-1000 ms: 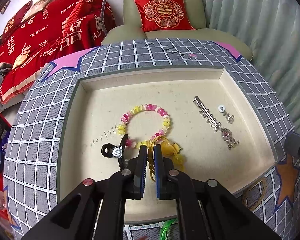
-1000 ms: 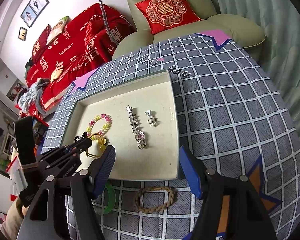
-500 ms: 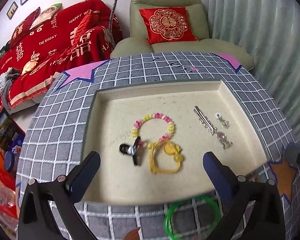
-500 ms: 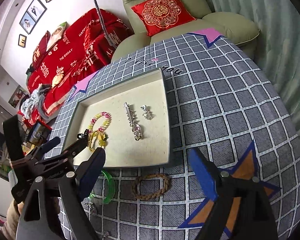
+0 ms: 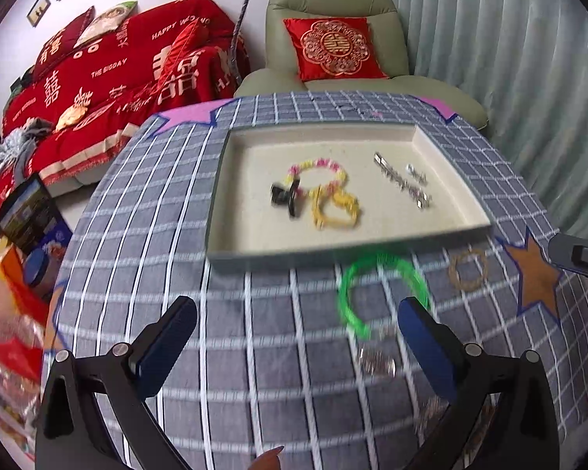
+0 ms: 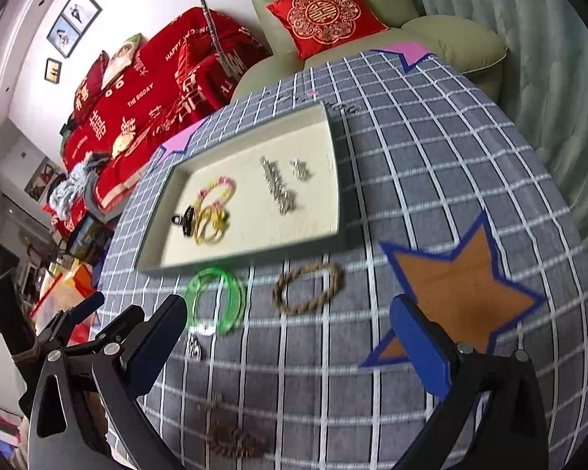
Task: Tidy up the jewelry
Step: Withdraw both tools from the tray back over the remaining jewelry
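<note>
Both claws are hanging wide open and empty over the near part of the desk (image 6: 431, 180), which is covered in a grey checked cloth. The left claw (image 5: 294, 340) is hovering just short of the green bangle (image 5: 380, 293), and the right claw (image 6: 290, 337) is facing the brown rope bracelet (image 6: 307, 288); each seems lined up with a piece still lying loose outside the tray (image 5: 215, 203).

Inside that shallow cream tray the sorted pieces are sitting in a loose row: a pink and yellow bead bracelet (image 5: 317, 174), a small black clip (image 5: 286, 196) touching it, a yellow cord loop (image 5: 335, 209) just in front, then a silver hair clip (image 5: 401, 182) and a tiny silver charm (image 5: 417, 172) off to the right, well apart from the bracelets, probably to keep the metal pieces together.

Small silver bits (image 5: 376, 364) are lying on the cloth near the bangle, too blurred to name, and a dark beaded string (image 6: 235, 438) is resting at the near edge. I judge the job partly done, with the bangle likely next.
</note>
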The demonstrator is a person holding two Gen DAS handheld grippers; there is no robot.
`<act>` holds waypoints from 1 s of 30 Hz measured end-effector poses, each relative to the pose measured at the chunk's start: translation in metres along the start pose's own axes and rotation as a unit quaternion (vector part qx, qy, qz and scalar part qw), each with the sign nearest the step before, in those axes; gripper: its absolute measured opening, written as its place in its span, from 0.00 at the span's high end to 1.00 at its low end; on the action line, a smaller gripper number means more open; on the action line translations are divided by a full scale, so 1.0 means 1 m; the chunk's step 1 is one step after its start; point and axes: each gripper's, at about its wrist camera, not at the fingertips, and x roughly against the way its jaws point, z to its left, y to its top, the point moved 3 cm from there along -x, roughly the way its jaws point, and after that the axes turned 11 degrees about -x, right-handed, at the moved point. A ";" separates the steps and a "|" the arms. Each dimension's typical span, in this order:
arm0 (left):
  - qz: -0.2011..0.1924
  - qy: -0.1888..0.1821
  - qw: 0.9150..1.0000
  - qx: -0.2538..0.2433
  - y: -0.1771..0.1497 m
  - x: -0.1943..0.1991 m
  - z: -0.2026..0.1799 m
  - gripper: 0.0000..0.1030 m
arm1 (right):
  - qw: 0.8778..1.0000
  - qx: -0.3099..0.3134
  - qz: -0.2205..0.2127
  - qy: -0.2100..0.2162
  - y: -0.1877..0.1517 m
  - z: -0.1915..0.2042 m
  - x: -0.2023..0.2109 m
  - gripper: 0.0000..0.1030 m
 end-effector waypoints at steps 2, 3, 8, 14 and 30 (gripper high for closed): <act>0.003 0.003 1.000 0.007 -0.013 0.006 0.000 0.00 | 1.000 0.000 0.009 0.001 -0.012 -0.002 0.002 0.00; 0.005 0.003 1.000 0.008 -0.016 0.007 0.000 0.00 | 1.000 0.000 0.014 0.000 -0.018 -0.002 0.002 0.00; 0.021 -0.009 1.000 0.019 -0.038 0.007 -0.001 0.00 | 0.999 0.007 0.032 -0.013 -0.044 -0.007 0.000 0.00; 0.037 -0.033 0.998 0.037 -0.047 0.001 0.001 0.00 | 0.998 0.018 0.049 -0.028 -0.074 -0.010 -0.003 0.00; 0.050 -0.068 0.994 0.074 -0.027 -0.024 0.007 0.00 | 0.991 0.083 0.064 -0.078 -0.106 0.001 -0.013 0.00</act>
